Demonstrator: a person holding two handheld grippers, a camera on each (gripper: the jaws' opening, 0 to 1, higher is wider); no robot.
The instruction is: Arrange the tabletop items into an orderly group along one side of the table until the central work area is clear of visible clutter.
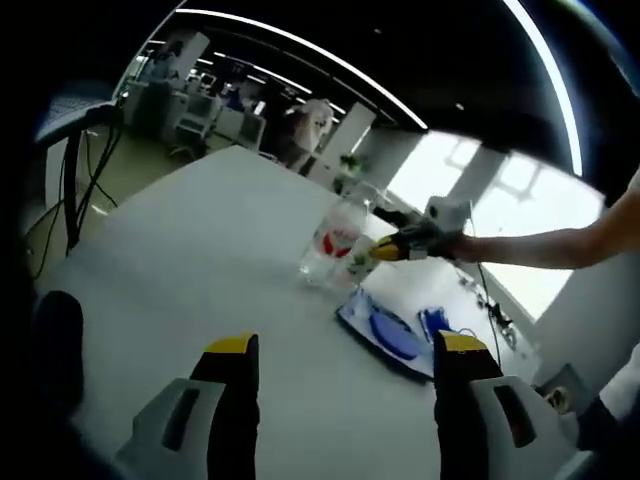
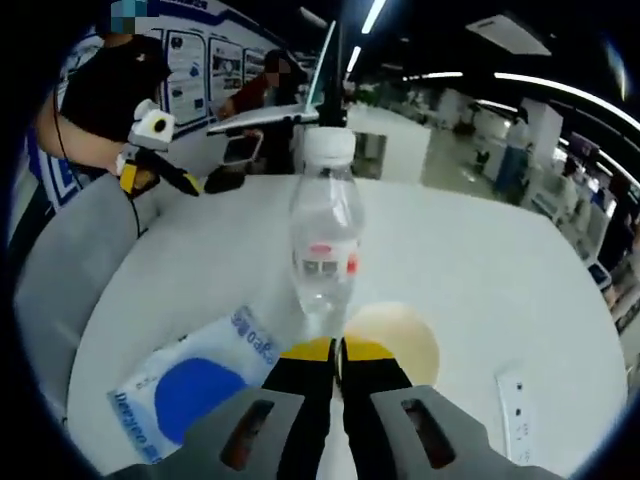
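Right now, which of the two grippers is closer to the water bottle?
Right. The right gripper sits just short of the water bottle, jaws closed, beside a round lid. The left gripper hangs back across bare table, jaws apart.

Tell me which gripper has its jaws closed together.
The right gripper: in its own view the yellow-tipped jaws meet just before the bottle. The left gripper has its jaws wide apart over bare table.

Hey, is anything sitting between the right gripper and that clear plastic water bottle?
Nothing visible. The right gripper, jaws closed, sits just short of the upright clear plastic bottle with a white cap. The blue-and-white packet lies to the side, and the pale round disc lies beside the tips.
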